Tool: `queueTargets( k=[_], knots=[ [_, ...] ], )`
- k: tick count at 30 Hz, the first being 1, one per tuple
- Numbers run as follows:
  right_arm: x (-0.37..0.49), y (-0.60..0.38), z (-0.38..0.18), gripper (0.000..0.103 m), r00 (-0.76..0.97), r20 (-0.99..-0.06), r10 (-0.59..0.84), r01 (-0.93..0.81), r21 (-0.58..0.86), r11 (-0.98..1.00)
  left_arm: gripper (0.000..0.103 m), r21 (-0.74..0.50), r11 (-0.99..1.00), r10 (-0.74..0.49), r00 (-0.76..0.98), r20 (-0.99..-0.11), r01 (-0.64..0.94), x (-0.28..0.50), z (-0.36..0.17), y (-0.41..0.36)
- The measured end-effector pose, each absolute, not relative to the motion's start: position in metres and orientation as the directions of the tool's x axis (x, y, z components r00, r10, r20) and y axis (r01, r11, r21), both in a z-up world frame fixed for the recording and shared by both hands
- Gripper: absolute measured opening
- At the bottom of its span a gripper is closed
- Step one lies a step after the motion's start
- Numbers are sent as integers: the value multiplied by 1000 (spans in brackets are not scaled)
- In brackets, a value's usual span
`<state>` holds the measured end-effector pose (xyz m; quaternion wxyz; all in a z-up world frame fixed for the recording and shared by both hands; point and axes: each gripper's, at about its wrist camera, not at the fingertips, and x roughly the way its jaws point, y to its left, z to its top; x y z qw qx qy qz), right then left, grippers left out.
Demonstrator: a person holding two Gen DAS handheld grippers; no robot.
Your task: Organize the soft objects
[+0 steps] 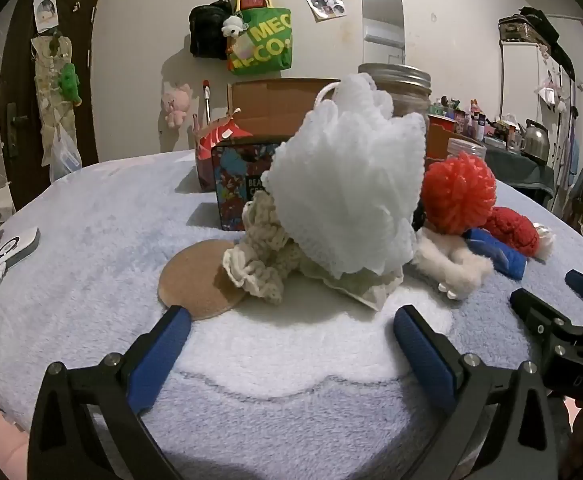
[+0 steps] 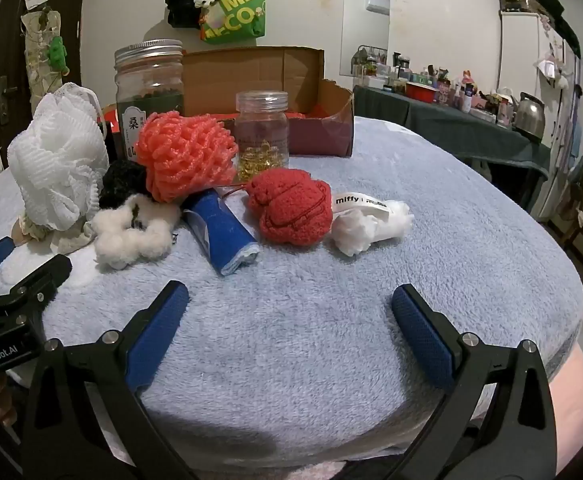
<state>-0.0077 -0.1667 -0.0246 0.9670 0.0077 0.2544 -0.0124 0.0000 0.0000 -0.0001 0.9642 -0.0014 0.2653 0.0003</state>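
Looked like a lived-in home bedroom: fleece blanket (image 2: 371, 280) underneath, tote (image 1: 261, 38) and plush (image 1: 176, 104) hung on the wall, photos (image 1: 323, 0) taped up, dark door (image 1: 31, 80) at left, kettle (image 2: 529, 116) on a cluttered side surface (image 2: 451, 128).

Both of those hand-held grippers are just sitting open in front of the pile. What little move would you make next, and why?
Probably ease the right hand-held gripper forward toward the red knitted plush. Its jaws are open and empty, the blanket between them and the plush is bare, and the plush lies at the pile's near edge. The left hand-held gripper, also open, faces the taller white mesh pouf, which leans on other pieces.
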Motion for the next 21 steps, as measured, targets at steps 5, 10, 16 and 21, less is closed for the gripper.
queueTargets(
  k=[5, 10, 16, 21],
  knots=[
    [-8, -167, -25, 103, 869, -495, -19, 27, 10, 1000, 103, -5, 1000, -1, 857, -515, -1, 0, 0, 0],
    [-8, -167, -25, 103, 869, -495, -19, 27, 10, 1000, 103, -5, 1000, -1, 857, -515, -1, 0, 0, 0],
    [-8, -166, -25, 103, 869, -495, -19, 27, 10, 1000, 103, -6, 1000, -2, 857, -516, -1, 0, 0, 0],
    [-8, -166, -25, 103, 869, -494, -19, 27, 10, 1000, 103, -6, 1000, -2, 856, -516, -1, 0, 0, 0]
  ],
)
